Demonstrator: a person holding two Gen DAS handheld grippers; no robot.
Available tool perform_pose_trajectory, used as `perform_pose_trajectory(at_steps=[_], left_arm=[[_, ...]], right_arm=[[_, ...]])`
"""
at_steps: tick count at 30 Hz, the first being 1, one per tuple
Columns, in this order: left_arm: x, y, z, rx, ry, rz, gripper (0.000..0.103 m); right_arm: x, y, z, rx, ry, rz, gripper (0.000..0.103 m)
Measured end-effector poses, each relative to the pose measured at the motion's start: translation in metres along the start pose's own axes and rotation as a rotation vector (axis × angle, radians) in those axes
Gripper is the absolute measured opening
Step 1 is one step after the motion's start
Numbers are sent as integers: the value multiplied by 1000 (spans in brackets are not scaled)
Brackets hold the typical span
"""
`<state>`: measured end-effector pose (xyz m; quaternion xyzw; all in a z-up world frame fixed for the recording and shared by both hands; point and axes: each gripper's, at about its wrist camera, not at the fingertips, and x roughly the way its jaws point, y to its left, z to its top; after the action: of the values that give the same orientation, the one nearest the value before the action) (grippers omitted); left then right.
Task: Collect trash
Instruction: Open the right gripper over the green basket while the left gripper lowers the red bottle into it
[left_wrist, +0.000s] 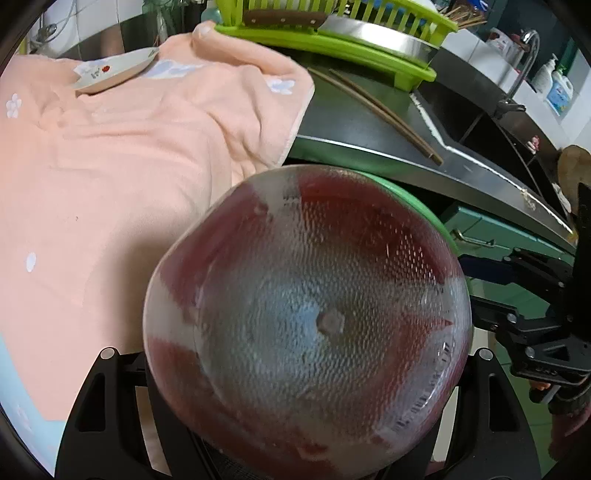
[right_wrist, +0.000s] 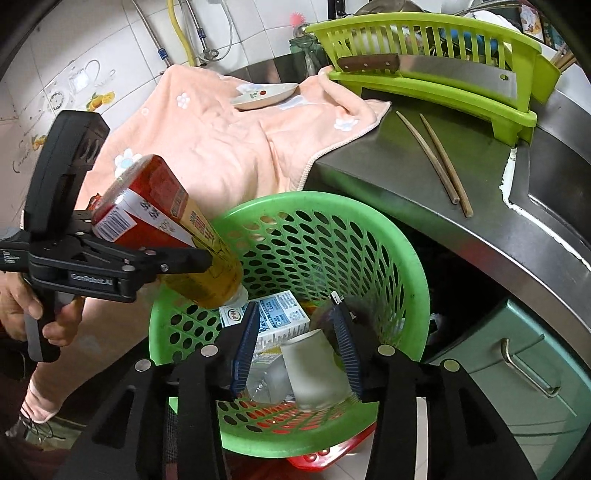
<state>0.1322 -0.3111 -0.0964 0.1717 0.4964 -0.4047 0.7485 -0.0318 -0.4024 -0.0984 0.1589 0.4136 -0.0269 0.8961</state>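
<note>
My left gripper (right_wrist: 192, 254) is shut on a plastic tea bottle (right_wrist: 166, 225) with a red label, held cap-down over the rim of the green perforated trash basket (right_wrist: 369, 240). In the left wrist view the bottle's dimpled base (left_wrist: 306, 332) fills the frame and hides the fingers. My right gripper (right_wrist: 295, 347) is open and empty above the basket, its blue pads (right_wrist: 245, 350) apart. Inside the basket lie a white paper cup (right_wrist: 314, 369), a milk carton (right_wrist: 277, 317) and a clear bottle (right_wrist: 266, 384).
A steel counter (right_wrist: 406, 173) holds a peach towel (right_wrist: 221, 147), a small plate (right_wrist: 266, 96), two chopsticks (right_wrist: 436, 158) and a green dish rack (right_wrist: 443, 59) with a cleaver. A sink (right_wrist: 554, 177) lies right; a green cabinet drawer (right_wrist: 535, 369) sits below.
</note>
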Motion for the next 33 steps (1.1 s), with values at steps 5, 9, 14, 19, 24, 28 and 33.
perform_pose_trajectory(at_steps=[5, 9, 14, 19, 24, 28, 33], left_arm=[[11, 1, -1, -13, 29, -4, 73], [19, 2, -5, -20, 50, -2, 73], [25, 4, -7, -32, 62, -9, 73], [27, 4, -8, -39, 66, -10, 74], [25, 7, -9, -42, 64, -12, 74], [25, 8, -8, -54, 65, -19, 75], [22, 7, -6, -56, 48, -21, 83]], right_arm=[[1, -1, 0, 2, -1, 4, 45], [2, -1, 0, 4, -3, 4, 46], [1, -1, 1, 9, -7, 4, 47], [1, 1, 2, 5, -12, 5, 54], [2, 4, 2, 2, -12, 6, 57], [2, 6, 1, 0, -12, 4, 58], [2, 6, 1, 4, -14, 2, 59]])
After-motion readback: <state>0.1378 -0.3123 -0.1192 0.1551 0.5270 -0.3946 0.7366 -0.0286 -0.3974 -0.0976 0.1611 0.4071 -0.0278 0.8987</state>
